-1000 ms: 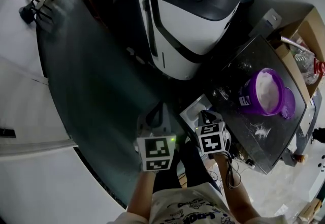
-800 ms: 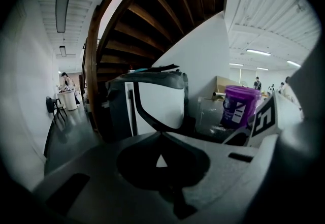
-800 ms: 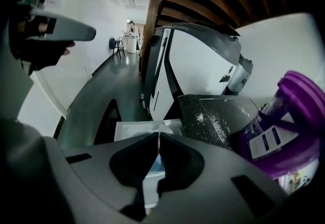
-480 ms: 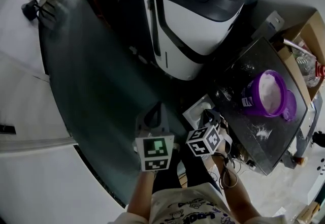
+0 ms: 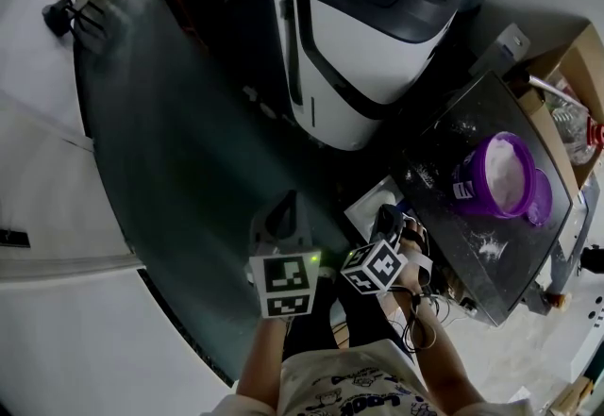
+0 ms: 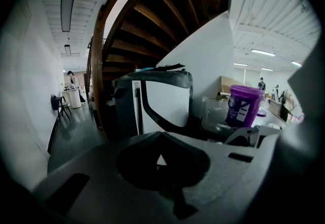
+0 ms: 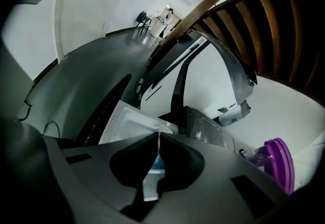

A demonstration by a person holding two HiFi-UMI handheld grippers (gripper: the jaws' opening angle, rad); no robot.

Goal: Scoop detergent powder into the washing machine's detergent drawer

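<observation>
Right gripper [image 7: 158, 135] tilts over the white detergent drawer [image 7: 124, 122], jaws pressed together with nothing between. Left gripper [image 6: 161, 135] is likewise closed and empty, held aside. Purple powder tub [image 5: 500, 174] stands open on the table [image 5: 444, 136] just beside the drawer, probably placed for short scoops. No scoop visible.

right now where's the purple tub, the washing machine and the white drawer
purple tub [image 6: 254, 100], left gripper view, on its side wall
washing machine [image 5: 377, 46], head view, on its white panel
white drawer [image 7: 124, 121], right gripper view, on its white surface
</observation>
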